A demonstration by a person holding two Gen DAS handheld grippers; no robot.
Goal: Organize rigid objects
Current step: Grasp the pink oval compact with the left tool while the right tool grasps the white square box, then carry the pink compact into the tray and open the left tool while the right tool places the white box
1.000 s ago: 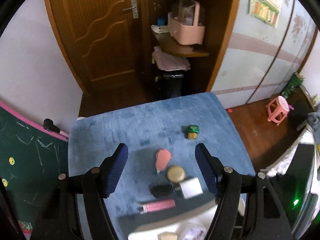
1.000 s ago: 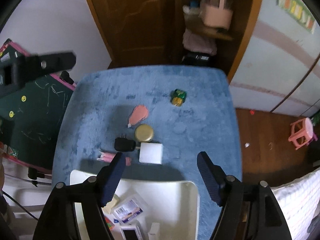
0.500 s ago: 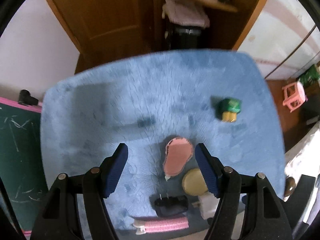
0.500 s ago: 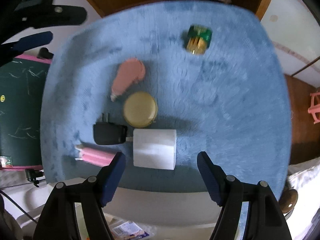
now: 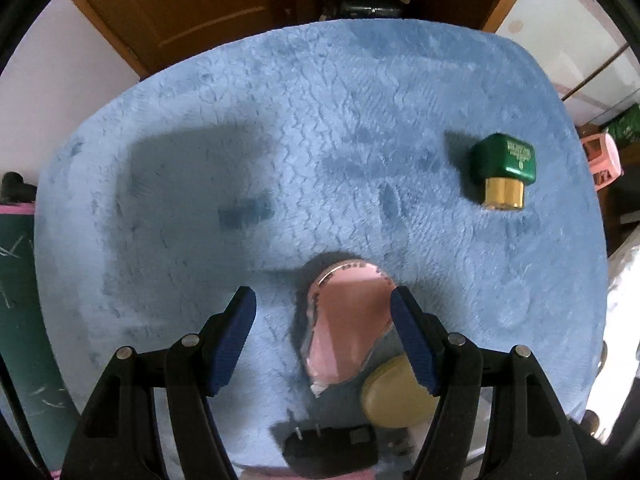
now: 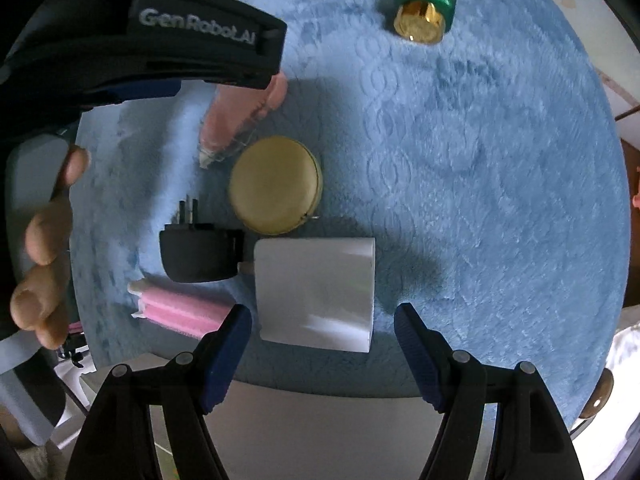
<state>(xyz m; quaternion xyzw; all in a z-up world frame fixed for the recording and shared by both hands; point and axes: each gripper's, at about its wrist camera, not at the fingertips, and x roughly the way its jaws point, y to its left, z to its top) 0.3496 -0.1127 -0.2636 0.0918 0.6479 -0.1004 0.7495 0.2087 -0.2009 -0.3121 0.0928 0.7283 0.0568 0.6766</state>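
On the blue fuzzy mat (image 5: pixel 320 140) lie a pink teardrop-shaped case (image 5: pixel 346 326), a round tan compact (image 5: pixel 396 394), a black plug adapter (image 5: pixel 332 446) and a green box with a gold cap (image 5: pixel 503 166). My left gripper (image 5: pixel 322 338) is open, low over the mat, with the pink case between its fingers, nearer the right one. My right gripper (image 6: pixel 322 350) is open, with a white box (image 6: pixel 316 290) just ahead between its fingers. The right wrist view also shows the compact (image 6: pixel 276 184), adapter (image 6: pixel 200 254), pink case (image 6: pixel 240 118), a pink ridged bar (image 6: pixel 182 312) and the green box (image 6: pixel 424 0).
The left gripper body (image 6: pixel 132 40) and the hand holding it (image 6: pixel 48 240) fill the left of the right wrist view. A white tray rim (image 6: pixel 320 420) lies below the mat's near edge. A wooden door (image 5: pixel 208 4) and a pink stool (image 5: pixel 604 156) stand beyond the mat.
Both grippers have dropped and moved forward toward the mat. The left one has closed in around the pink case; the right one has come up to the white box. Both stayed open.
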